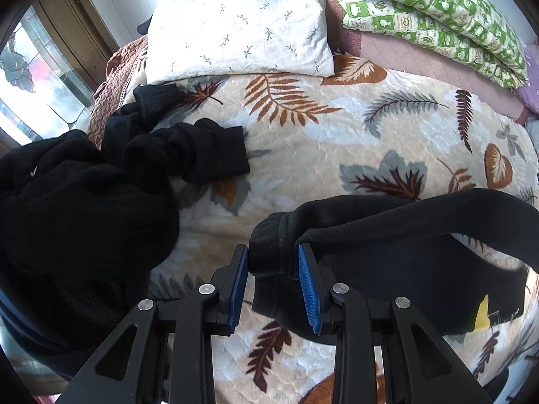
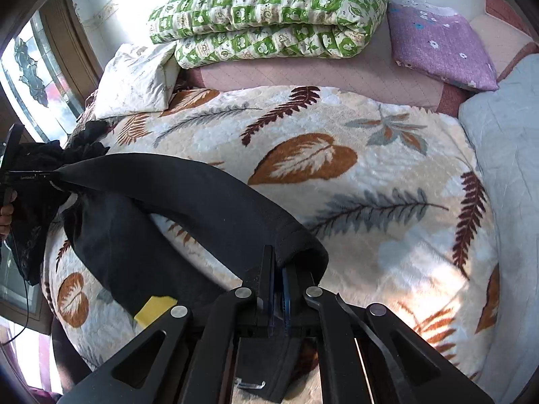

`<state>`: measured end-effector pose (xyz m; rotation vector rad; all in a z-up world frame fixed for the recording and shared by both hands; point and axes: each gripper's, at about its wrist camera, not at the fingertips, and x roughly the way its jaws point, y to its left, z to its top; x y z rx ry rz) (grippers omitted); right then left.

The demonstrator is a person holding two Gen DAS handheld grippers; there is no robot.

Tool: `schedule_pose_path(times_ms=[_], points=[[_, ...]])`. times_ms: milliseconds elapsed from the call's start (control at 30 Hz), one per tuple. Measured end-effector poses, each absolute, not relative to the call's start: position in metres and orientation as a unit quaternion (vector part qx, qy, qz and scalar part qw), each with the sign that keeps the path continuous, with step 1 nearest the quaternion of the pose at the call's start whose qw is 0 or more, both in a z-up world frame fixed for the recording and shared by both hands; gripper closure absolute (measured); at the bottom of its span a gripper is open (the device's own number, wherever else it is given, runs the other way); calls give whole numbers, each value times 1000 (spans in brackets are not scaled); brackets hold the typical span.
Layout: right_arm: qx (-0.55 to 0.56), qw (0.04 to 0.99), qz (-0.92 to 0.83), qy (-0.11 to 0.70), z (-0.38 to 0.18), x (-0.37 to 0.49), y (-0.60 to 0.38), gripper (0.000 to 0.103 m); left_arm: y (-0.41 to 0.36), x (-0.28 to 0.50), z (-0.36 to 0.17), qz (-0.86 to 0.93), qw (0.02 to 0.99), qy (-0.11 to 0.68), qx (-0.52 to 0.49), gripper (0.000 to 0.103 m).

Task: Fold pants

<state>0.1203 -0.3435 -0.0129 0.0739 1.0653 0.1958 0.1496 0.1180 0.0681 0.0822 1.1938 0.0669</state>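
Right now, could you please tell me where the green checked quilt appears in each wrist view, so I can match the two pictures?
Left wrist view: the green checked quilt lies folded at the top right, beyond the leaf-print blanket.
Right wrist view: the same quilt sits at the top centre, left of a purple pillow.
Shared landmark: the white sprigged pillow, just left of the quilt in both.

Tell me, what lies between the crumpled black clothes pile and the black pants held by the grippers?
Only bare leaf-print blanket separates the clothes pile from the pants, seen in the left wrist view.
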Motion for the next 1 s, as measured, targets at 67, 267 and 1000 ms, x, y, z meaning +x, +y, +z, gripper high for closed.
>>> schedule_pose_path(times_ms=[67,267,1000], points=[[43,857,99,504,-18,96,-341,100,120,132,63,30,824,564,39,73],[23,854,98,510,-47,34,-330,98,130,92,24,26,803,595,36,73],[375,788,55,484,-64,-28,-403,49,188,60,44,-2,810,584,-53,32]])
